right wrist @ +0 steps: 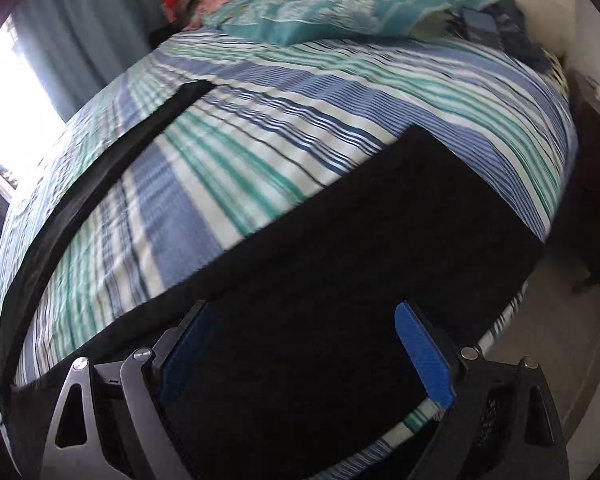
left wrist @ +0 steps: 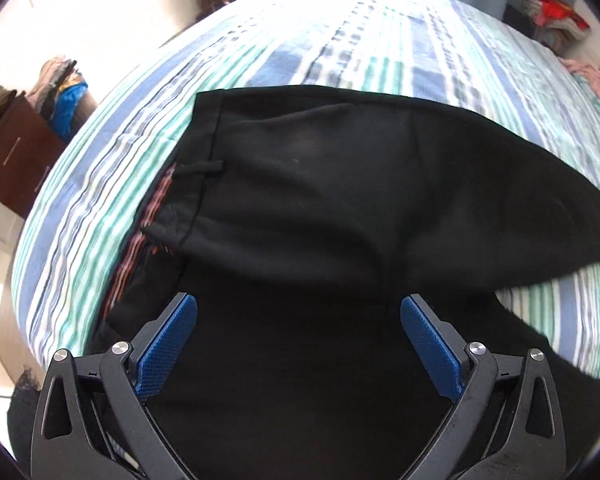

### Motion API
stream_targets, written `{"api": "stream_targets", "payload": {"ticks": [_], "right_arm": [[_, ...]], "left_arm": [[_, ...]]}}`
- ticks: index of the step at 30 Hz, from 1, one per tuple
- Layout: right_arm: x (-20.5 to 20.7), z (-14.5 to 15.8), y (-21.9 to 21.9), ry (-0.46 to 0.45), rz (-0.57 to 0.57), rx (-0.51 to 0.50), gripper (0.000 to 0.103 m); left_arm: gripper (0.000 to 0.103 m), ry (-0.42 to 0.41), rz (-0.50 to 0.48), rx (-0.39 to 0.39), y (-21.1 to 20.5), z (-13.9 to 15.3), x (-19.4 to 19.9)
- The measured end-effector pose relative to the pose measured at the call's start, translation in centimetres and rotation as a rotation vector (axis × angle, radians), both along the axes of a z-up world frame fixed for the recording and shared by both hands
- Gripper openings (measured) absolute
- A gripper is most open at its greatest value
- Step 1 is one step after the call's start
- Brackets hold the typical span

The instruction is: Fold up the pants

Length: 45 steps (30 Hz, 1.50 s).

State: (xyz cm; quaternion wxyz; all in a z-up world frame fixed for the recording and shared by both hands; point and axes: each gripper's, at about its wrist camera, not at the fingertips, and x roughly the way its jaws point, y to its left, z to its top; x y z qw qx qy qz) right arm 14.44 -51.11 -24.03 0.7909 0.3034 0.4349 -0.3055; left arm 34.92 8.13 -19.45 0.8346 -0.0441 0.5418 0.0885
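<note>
Black pants (left wrist: pixel 340 184) lie on a striped bed. In the left wrist view the waistband (left wrist: pixel 196 160) with a belt loop points left, and the seat is bunched. My left gripper (left wrist: pixel 299 308) is open just above the black cloth near the waist, with its blue pads (left wrist: pixel 168 344) apart. In the right wrist view one pant leg (right wrist: pixel 364 240) runs under my right gripper (right wrist: pixel 300 316), which is open over it, and the other leg (right wrist: pixel 100 184) stretches away to the upper left. Neither gripper holds cloth.
The bed has a blue, teal and white striped cover (right wrist: pixel 300 112). A teal pillow (right wrist: pixel 340 4) lies at its head. A brown dresser (left wrist: pixel 16 160) with piled clothes stands left of the bed. A bright window (right wrist: pixel 4 100) is on the far side.
</note>
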Motion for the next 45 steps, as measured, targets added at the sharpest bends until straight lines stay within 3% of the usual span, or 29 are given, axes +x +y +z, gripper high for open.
{"api": "stream_targets", "payload": {"ticks": [2,4,6,7,9,12,14,15,17,20,21,26,30,34,45], "right_arm": [[-0.1,0.3,0.4,-0.008,0.024,-0.008,0.091],[0.6,0.7,2.9,-0.009,0.121,-0.021,0.091],[1.2,0.4,6.3,-0.018,0.217,0.002,0.097],[1.7,0.2,8.2,-0.014,0.261,0.007,0.099],[2.5,0.1,11.8,-0.010,0.357,-0.013,0.100],[3.5,0.7,15.8,-0.009,0.479,-0.096,0.100],[4.1,0.4,17.3,0.014,0.527,-0.153,0.100],[4.4,-0.1,17.6,0.042,0.538,-0.172,0.101],[4.7,-0.7,17.4,0.035,0.527,-0.168,0.103],[4.6,-1.1,16.9,0.006,0.509,-0.147,0.103],[4.6,-1.1,16.9,0.001,0.512,-0.154,0.103],[4.4,-1.3,17.4,-0.013,0.510,-0.187,0.103],[4.2,-1.4,17.7,-0.020,0.509,-0.206,0.103],[4.1,-1.4,17.8,-0.024,0.512,-0.213,0.103],[4.1,-1.4,17.7,-0.025,0.515,-0.215,0.103]], "left_arm": [[0.102,-0.021,-0.091,-0.042,-2.5,-0.1,-2.4],[0.102,-0.011,-0.213,-0.029,-5.9,-1.5,-3.8],[0.103,0.027,-0.328,0.069,-9.2,-4.1,-4.4],[0.103,-0.006,-0.356,0.146,-10.3,-4.9,-4.6],[0.103,-0.084,-0.367,0.204,-11.3,-4.3,-4.6],[0.103,-0.141,-0.329,0.163,-10.4,-2.2,-2.4],[0.103,-0.202,-0.275,0.191,-9.4,-1.6,-1.6],[0.103,-0.205,-0.248,0.236,-8.5,-2.4,-0.3],[0.103,-0.100,-0.204,0.290,-6.3,-5.3,1.9],[0.103,-0.178,-0.176,-0.024,-1.7,-6.2,3.0],[0.103,-0.179,-0.161,-0.061,-1.0,-6.2,3.5],[0.103,-0.174,-0.176,-0.001,-2.5,-6.6,3.6],[0.103,-0.174,-0.176,-0.001,-4.2,-6.6,3.9],[0.103,-0.173,-0.175,-0.006,-3.3,-6.1,0.6],[0.103,-0.174,-0.175,-0.005,-3.4,-6.1,0.8]]}}
